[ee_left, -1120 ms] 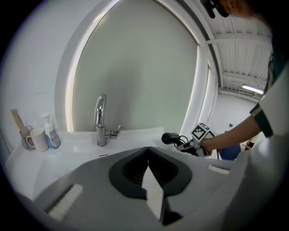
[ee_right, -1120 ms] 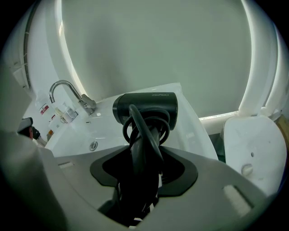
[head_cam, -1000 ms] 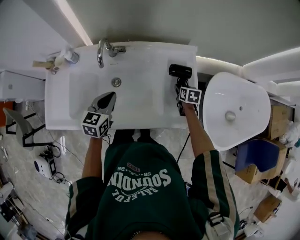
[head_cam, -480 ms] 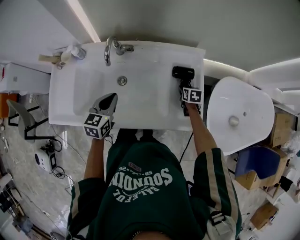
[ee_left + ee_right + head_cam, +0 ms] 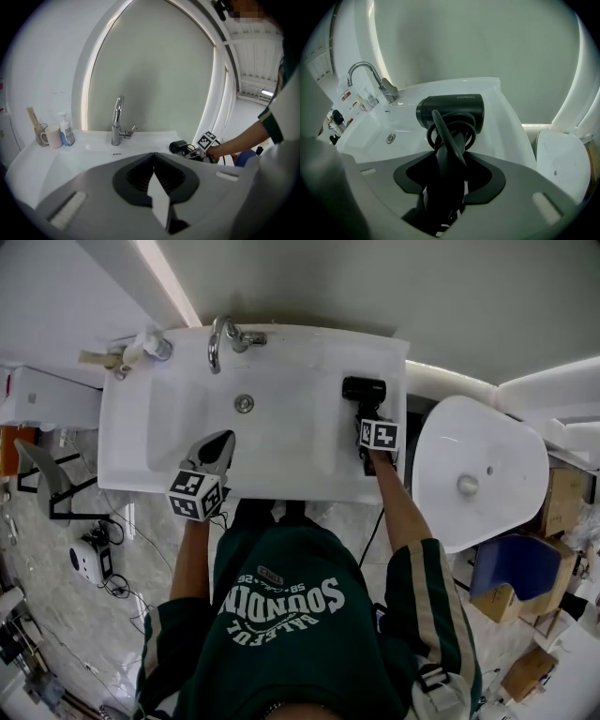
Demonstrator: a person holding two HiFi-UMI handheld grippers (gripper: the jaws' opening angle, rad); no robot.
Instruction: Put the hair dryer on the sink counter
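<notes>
Hair dryer (image 5: pixel 363 388) (image 5: pixel 450 110): black, barrel crosswise, cord looped round handle; low over right ledge of sink counter (image 5: pixel 309 460), 3 o'clock from drain (image 5: pixel 244 403).
Right gripper (image 5: pixel 366 416) (image 5: pixel 447 173): jaws narrow, clamped on dryer handle and cord, approaching from 6 o'clock.
Left gripper (image 5: pixel 214 448) (image 5: pixel 153 180): jaws together, nothing between; over basin front, 7 o'clock from drain.
Faucet (image 5: pixel 221 337) (image 5: pixel 117 121): 12 o'clock from drain.
Soap bottle (image 5: pixel 66 131), mug (image 5: pixel 50 137): counter's 10 o'clock corner.

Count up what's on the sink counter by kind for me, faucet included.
Hair dryer: 1
Faucet: 1
Pump bottle: 1
Mug: 1
Wooden stick, upright behind the mug: 1
Total: 5
</notes>
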